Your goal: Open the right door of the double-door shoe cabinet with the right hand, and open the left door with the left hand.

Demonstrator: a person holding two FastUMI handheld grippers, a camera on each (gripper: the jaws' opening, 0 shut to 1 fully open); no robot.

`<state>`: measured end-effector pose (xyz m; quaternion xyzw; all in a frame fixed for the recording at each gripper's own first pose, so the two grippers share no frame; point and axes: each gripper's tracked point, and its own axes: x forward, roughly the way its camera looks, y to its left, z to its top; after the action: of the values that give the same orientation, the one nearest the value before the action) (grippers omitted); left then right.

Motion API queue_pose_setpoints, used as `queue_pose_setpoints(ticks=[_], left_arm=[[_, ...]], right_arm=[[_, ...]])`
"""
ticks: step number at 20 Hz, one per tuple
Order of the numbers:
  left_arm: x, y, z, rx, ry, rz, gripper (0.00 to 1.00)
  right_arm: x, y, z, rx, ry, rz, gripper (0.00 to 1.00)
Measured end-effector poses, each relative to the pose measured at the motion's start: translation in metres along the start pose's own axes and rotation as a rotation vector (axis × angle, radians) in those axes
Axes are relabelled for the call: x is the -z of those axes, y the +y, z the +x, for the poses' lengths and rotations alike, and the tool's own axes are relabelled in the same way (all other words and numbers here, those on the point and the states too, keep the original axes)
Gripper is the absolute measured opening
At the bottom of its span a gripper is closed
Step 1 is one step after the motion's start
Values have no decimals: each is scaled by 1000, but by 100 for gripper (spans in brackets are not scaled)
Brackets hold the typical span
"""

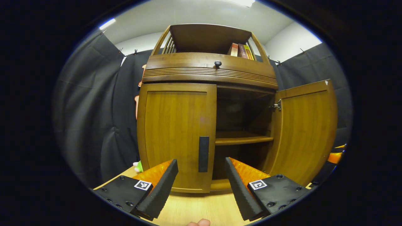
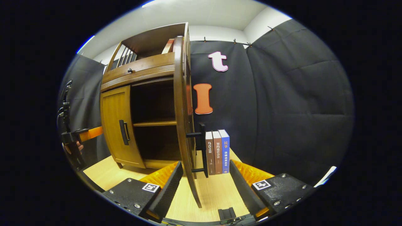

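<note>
Brown wooden double-door shoe cabinet [image 1: 207, 72] stands on pale wooden tabletop [image 1: 201, 207]; black cloth walls surround. Left gripper [image 1: 201, 175] and right gripper [image 2: 205, 175]: jaws spread wide, holding nothing.

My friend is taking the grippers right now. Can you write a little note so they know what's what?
Left gripper: open, holding nothing, facing the black bar handle of the closed brown wooden left door.
Right gripper: open, holding nothing, its fingers either side of the edge of the brown wooden right door, by its black handle.
Done: right door swung open.
Left: grip the left handle, pull that door open.
</note>
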<state>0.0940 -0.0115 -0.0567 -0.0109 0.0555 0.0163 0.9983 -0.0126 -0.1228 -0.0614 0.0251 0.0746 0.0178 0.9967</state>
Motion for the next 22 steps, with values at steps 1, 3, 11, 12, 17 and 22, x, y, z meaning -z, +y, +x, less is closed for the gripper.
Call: queue_pose_setpoints(ticks=[1, 3, 11, 12, 17, 22], left_arm=[[1, 5, 10, -4, -4, 14, 94], [2, 9, 32, -4, -5, 43, 94], [46, -1, 118, 24, 71, 31, 96], [51, 2, 128, 17, 85, 25, 96], [68, 7, 160, 11, 109, 56, 90], [70, 0, 165, 53, 93, 13, 76]], right_arm=[[-5, 5, -1, -1, -16, -9, 100], [-9, 9, 0, 7, -29, -21, 100], [-21, -2, -8, 50, -45, -29, 92], [-24, -3, -11, 58, -54, -36, 92], [-26, -13, -19, 97, -62, -51, 92], [-25, -12, -11, 98, -55, -59, 92]])
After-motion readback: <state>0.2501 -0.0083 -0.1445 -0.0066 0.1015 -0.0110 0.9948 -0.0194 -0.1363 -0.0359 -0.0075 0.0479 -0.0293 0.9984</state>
